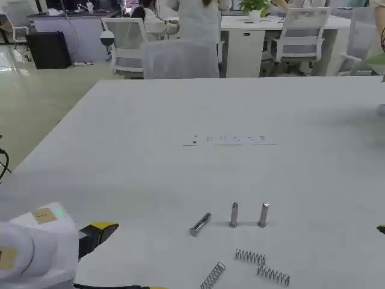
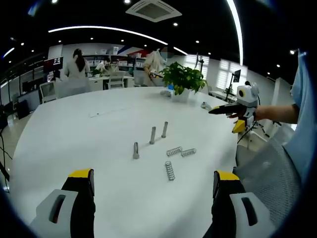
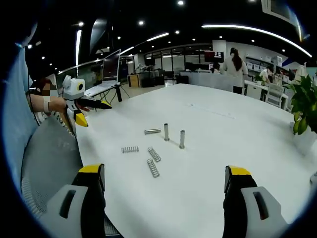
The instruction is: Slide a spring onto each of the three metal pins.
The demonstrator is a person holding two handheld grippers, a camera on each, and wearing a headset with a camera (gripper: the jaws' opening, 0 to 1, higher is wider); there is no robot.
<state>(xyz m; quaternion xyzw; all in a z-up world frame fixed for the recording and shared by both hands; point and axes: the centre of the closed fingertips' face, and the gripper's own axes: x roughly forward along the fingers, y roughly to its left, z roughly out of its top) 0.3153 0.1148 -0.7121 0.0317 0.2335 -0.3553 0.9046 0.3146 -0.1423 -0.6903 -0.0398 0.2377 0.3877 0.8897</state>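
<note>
White matte worktop (image 1: 120, 150), open office behind. Three pins (image 1: 234, 215) of polished metal, cylindrical and wider at one end. Two stand upright side by side; the third pin (image 1: 200, 224) lies on its side just left of them. Three springs (image 1: 250, 257), thin wire coils, lie loose near the pins, none on a pin. Left hand-held gripper (image 2: 153, 174) and right hand-held gripper (image 3: 164, 170): yellow-tipped jaws spread wide, holding nothing, well apart from the parts.

The counter (image 1: 150, 156) lies bare on every side of the small cluster. Two upright pins (image 1: 234, 215) stand close together, a lying pin (image 1: 200, 224) beside them, and three springs (image 1: 249, 257) are scattered just nearer the person.
</note>
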